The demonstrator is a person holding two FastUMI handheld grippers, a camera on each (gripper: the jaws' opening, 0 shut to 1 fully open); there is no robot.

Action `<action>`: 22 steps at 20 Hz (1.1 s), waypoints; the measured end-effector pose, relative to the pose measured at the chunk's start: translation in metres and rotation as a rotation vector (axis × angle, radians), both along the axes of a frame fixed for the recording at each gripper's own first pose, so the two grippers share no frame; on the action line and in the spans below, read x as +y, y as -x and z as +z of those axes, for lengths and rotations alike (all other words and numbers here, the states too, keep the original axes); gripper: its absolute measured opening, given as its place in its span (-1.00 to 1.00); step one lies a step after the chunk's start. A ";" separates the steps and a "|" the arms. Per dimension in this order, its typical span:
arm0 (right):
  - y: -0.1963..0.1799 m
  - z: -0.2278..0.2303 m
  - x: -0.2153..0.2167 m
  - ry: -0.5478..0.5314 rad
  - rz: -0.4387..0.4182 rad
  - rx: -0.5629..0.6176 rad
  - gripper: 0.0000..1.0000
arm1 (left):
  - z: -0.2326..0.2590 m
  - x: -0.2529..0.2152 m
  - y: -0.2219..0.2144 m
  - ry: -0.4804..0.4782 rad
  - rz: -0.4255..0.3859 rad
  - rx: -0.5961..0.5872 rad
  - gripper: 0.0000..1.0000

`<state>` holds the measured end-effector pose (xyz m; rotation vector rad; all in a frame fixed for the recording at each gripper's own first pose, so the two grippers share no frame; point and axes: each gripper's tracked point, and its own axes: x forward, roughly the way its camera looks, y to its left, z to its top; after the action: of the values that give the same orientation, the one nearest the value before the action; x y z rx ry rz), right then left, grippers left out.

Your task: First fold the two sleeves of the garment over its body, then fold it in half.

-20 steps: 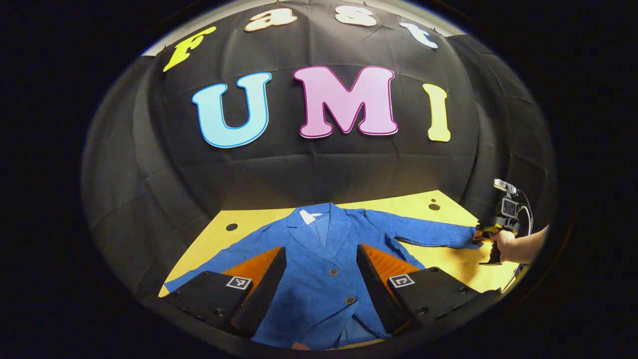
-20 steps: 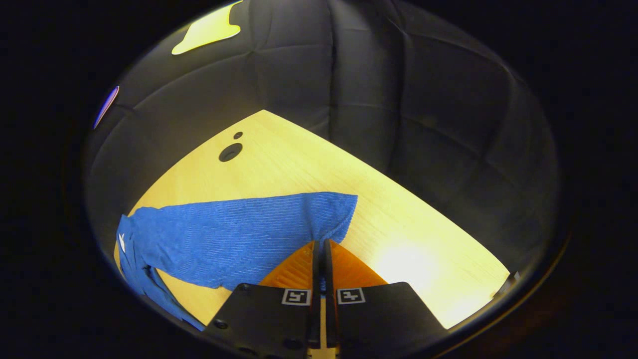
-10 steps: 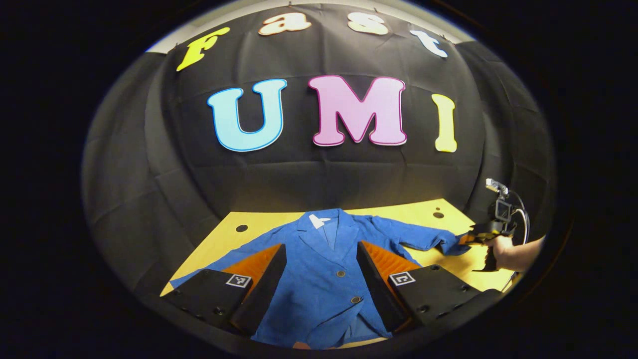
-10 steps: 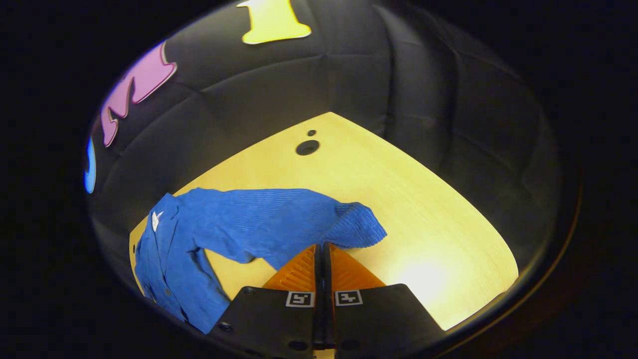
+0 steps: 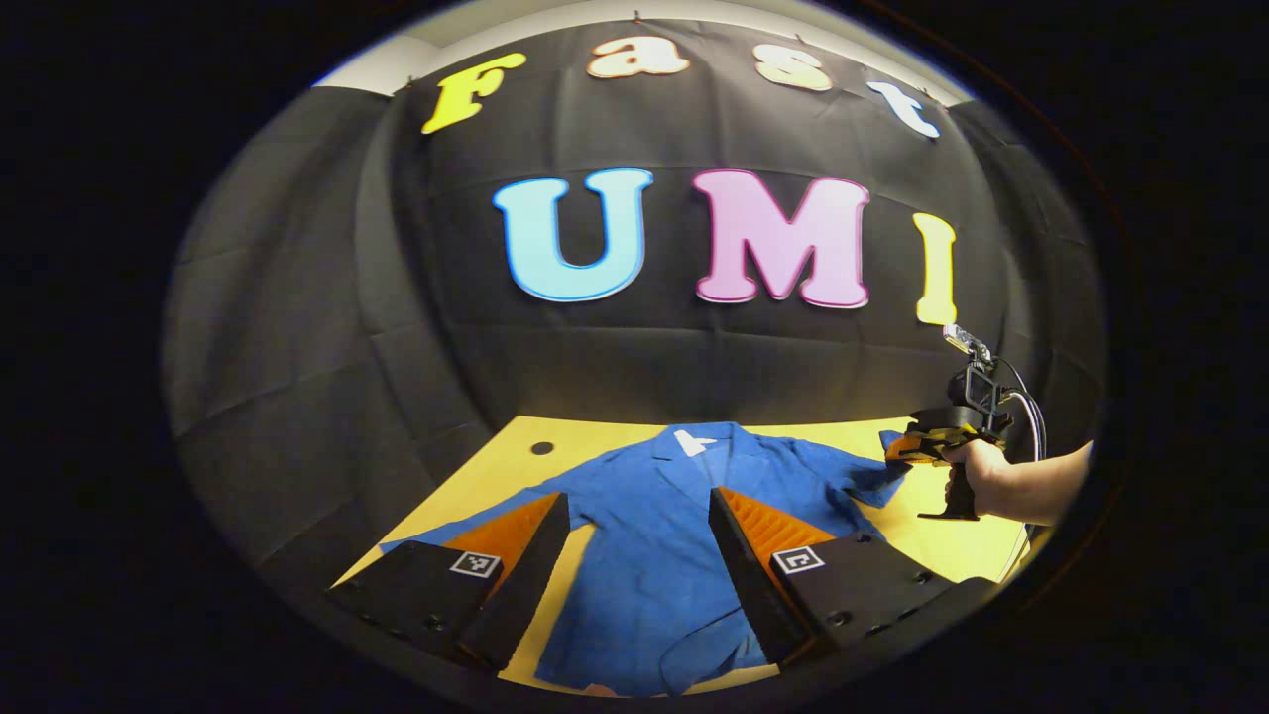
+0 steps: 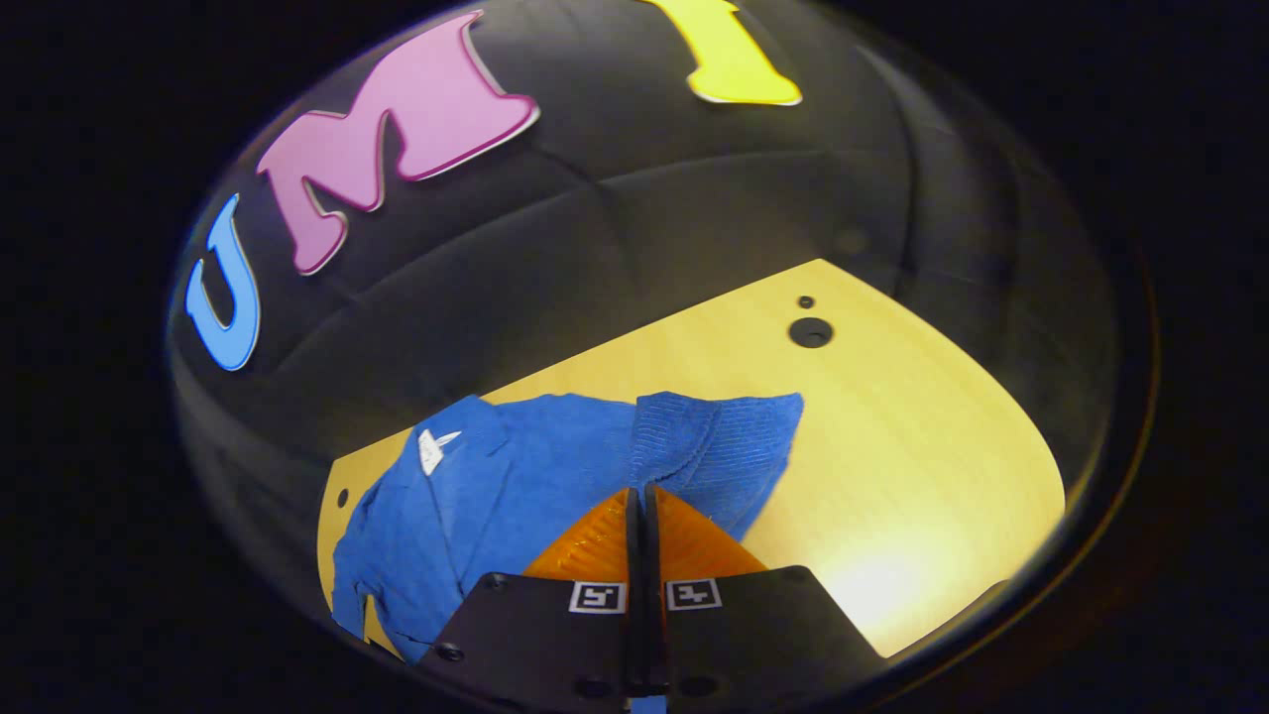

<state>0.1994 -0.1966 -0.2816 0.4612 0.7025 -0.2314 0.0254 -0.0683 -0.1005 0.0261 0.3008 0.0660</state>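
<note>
A blue jacket (image 5: 649,565) lies face up on the yellow table (image 5: 516,451), collar toward the wall. My left gripper (image 5: 637,494) hovers open over the jacket's lower body with nothing between its fingers. One sleeve (image 5: 446,531) lies flat, stretched out to the left. At the right, a hand (image 5: 977,466) holds my right gripper (image 5: 917,446), which is shut on the cuff of the other sleeve (image 5: 872,478). In the right gripper view, the right gripper (image 6: 639,493) pinches that sleeve (image 6: 724,446), which is lifted and doubled back toward the jacket's body (image 6: 476,506).
The table (image 6: 912,456) has bare wood to the right of the jacket, with a round hole (image 6: 810,332) near its far corner and another hole (image 5: 541,448) at the far left. Black cloth walls close the table in at the back and sides.
My right gripper has carried the cuff up and inward, so the sleeve went from flat and outstretched to bunched near the shoulder. The left gripper has shifted left, still open.
</note>
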 end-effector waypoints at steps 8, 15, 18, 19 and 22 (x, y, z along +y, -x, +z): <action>-0.060 0.012 0.180 -0.014 0.262 -0.033 -0.99 | -0.013 0.094 0.035 0.013 0.196 0.019 0.65; -0.075 -0.018 0.360 -0.040 0.484 -0.011 -0.99 | -0.031 0.168 0.074 0.021 0.378 0.069 0.63; -0.075 -0.044 0.411 0.000 0.522 0.008 -1.00 | -0.036 0.189 0.088 0.018 0.432 0.094 0.63; -0.070 -0.050 0.418 -0.005 0.523 0.027 -0.53 | -0.041 0.200 0.091 0.017 0.446 0.100 0.63; -0.056 -0.051 0.423 0.013 0.538 0.051 0.90 | -0.044 0.216 0.093 0.029 0.471 0.097 0.64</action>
<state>0.2553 0.2259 -0.3330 0.2406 0.8482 0.2592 -0.0673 0.1473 -0.1446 -0.0710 0.3998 0.5285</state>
